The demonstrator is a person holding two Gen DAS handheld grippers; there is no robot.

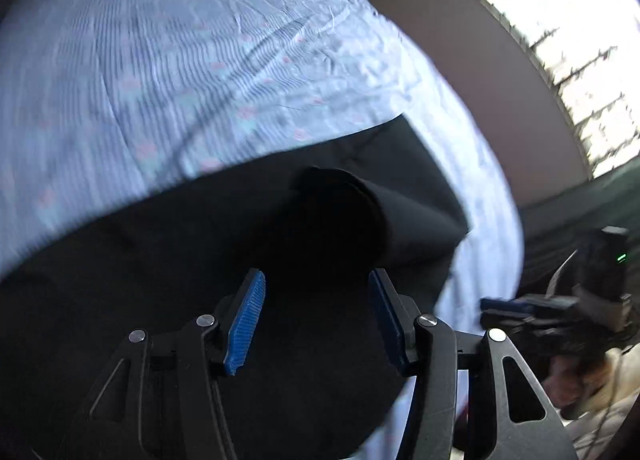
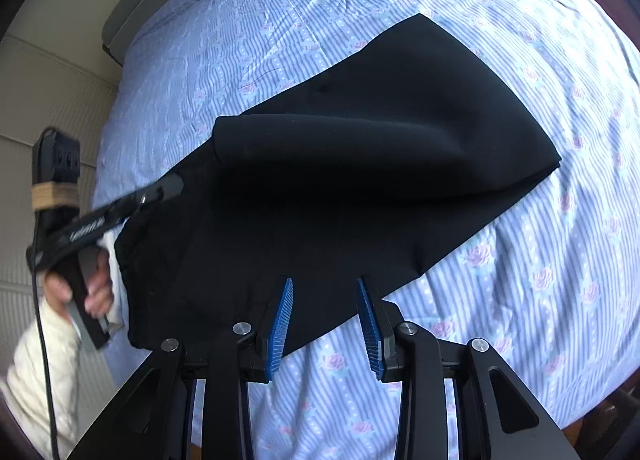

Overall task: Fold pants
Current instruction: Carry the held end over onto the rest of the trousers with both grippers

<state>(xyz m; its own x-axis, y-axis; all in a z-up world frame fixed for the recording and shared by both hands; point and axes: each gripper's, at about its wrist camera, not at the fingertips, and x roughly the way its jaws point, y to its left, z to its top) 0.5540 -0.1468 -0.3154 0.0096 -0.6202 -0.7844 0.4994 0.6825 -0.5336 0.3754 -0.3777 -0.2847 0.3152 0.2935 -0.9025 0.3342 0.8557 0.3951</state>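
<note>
Black pants (image 2: 360,164) lie folded over on a bed with a blue striped floral sheet (image 2: 540,260). In the right wrist view my right gripper (image 2: 325,292) is open and empty, its blue pads just above the near edge of the pants. The left gripper shows there at the left (image 2: 160,192), with its tip at the pants' left end. In the left wrist view my left gripper (image 1: 317,288) is open, hovering over the black pants (image 1: 200,260), with a raised fold of cloth (image 1: 340,196) just beyond its pads. The right gripper shows at the right (image 1: 552,312).
The sheet (image 1: 160,60) covers the bed beyond the pants. A beige wall (image 1: 460,60) and a bright window (image 1: 568,40) lie past the bed's far side. A padded headboard or wall (image 2: 48,92) stands at the left in the right wrist view.
</note>
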